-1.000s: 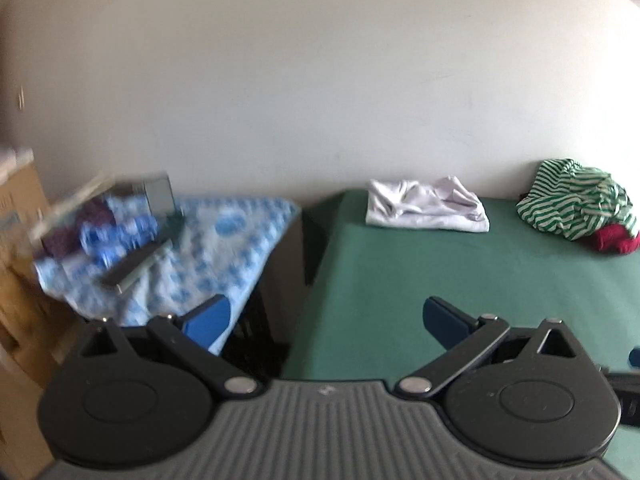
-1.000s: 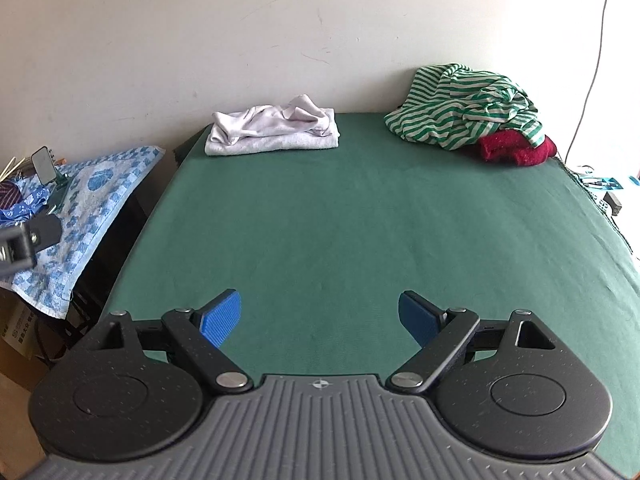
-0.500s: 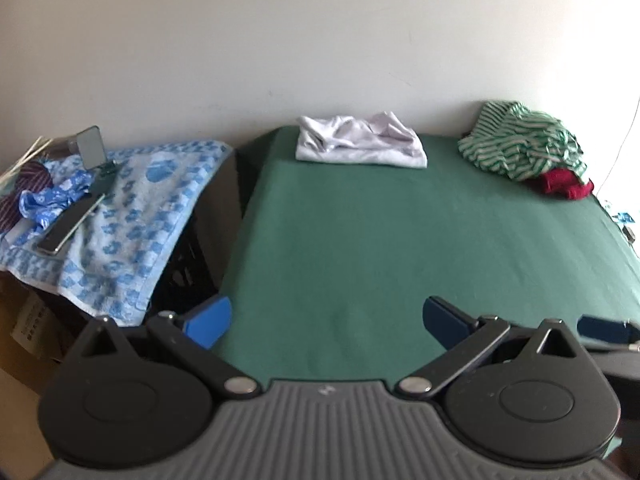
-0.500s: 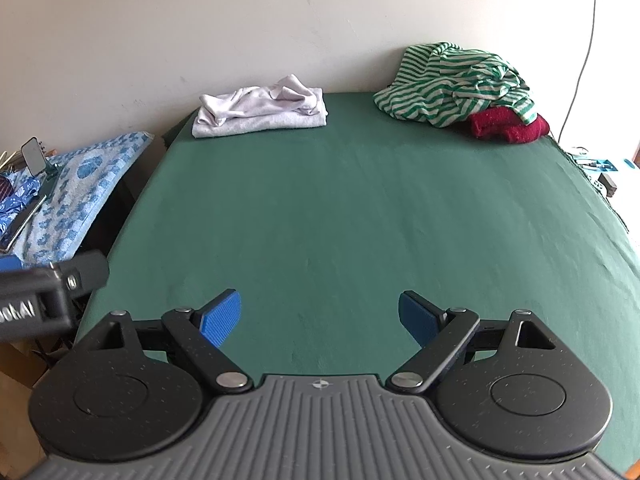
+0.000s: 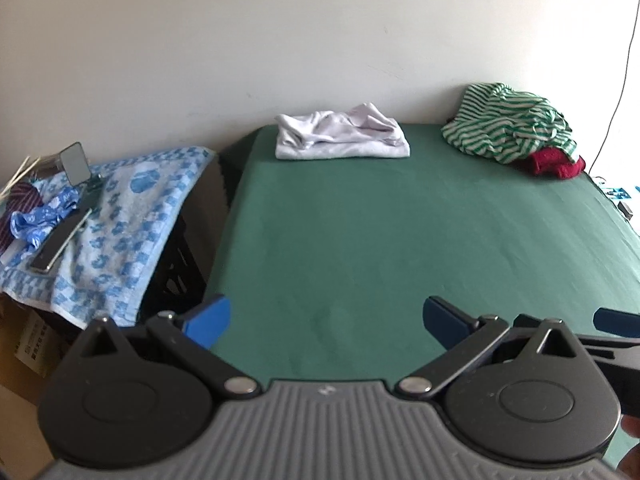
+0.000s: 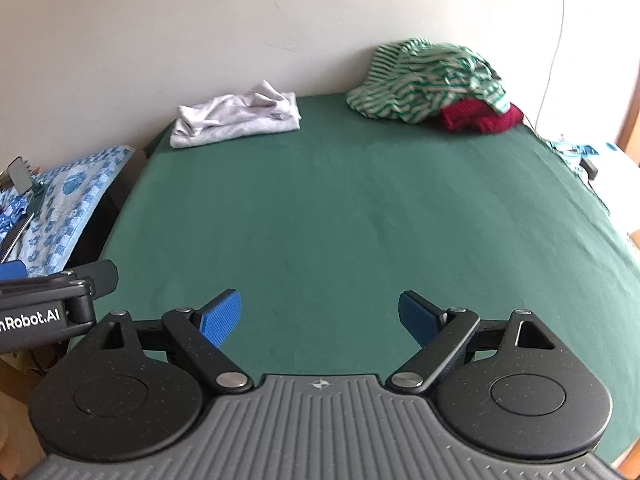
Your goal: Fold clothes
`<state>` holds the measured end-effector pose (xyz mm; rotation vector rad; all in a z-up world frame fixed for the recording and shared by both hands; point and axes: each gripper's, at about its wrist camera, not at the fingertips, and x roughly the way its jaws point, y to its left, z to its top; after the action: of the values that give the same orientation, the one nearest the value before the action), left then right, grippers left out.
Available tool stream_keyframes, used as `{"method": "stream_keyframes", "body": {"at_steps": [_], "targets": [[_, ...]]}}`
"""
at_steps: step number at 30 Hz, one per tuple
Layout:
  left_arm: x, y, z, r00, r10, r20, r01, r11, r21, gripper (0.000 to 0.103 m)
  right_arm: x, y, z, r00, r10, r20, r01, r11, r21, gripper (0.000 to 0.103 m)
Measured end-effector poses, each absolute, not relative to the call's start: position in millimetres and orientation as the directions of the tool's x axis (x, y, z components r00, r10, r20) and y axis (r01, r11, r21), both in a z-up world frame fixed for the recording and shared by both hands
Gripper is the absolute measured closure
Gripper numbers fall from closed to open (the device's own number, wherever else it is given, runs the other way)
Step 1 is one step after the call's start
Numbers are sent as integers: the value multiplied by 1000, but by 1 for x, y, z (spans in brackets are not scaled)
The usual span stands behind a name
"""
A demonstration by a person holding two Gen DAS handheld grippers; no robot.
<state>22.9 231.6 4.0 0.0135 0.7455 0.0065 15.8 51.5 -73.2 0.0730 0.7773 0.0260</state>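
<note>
Green-covered table (image 6: 340, 216) against a pale wall, bare across its whole middle. Swung rightward over the last second on the left wrist view: off the blue patterned towel (image 5: 132, 216) and its clutter at 9 o'clock, now squared onto the green cloth. Tilted a little too on the right view, so the far pile sits nearer 1 o'clock. Reads as both tools lining up for a fresh garment, nothing picked yet.

Left claw (image 5: 326, 316) spread wide, empty. Right claw (image 6: 320, 316) likewise spread, empty. Folded white garment (image 6: 236, 116) at 11 o'clock by the wall, seemingly done. Crumpled green-striped shirt (image 6: 424, 76) at 1 o'clock, lying over a red garment (image 6: 480, 116), both unfolded.

Plenty of open cloth for spreading. Table edge dropping away at 9 o'clock toward a dark gap, and at 3 o'clock toward small clutter.
</note>
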Motion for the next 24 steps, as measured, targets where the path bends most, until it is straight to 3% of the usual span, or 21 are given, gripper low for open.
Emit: {"method": "stream_keyframes", "body": {"at_steps": [11,24], "targets": [[21,202,-5,701,-60,-710,111,993,26,0,1,29,-76,709,-38,-704,112,992,60,15],[30,213,-14,667,-11,-745,37,999,18,0,4,32,-82,700,-9,-714,71,996,56,15]]}}
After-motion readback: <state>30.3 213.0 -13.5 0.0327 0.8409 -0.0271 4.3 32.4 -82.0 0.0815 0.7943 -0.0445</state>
